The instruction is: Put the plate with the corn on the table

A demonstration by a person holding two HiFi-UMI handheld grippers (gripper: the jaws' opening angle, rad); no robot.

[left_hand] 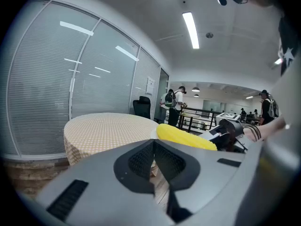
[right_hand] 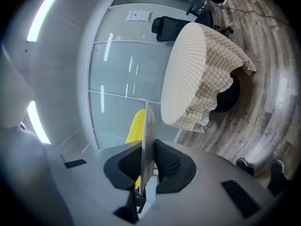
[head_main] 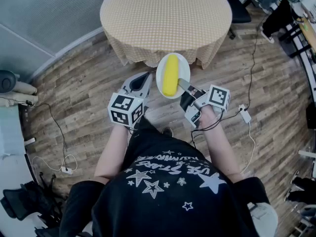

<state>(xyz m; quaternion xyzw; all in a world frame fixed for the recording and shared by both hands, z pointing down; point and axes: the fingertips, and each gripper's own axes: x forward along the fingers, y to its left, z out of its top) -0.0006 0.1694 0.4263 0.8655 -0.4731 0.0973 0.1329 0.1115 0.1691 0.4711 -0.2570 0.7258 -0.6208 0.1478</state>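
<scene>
Right gripper view: my right gripper (right_hand: pixel 146 168) is clamped on the plate (right_hand: pixel 147 135) rim, corn (right_hand: pixel 136 125) lying just ahead, table (right_hand: pixel 197 74) beyond. My left gripper (left_hand: pixel 154 160), jaws pinched together, holds nothing.

Yellow corn (head_main: pixel 171 74) lies on a white plate (head_main: pixel 159 76). At twelve o'clock from it, the table (head_main: pixel 165 14) wears a beige-and-white checked cloth. The floor (head_main: pixel 84 93) is grey-brown wood planks. The left gripper (head_main: pixel 141 81) at nine o'clock and the right gripper (head_main: pixel 180 83) at four o'clock each carry a cube of black-and-white square markers. At six o'clock is a black shirt (head_main: pixel 168 191) with white stars
</scene>
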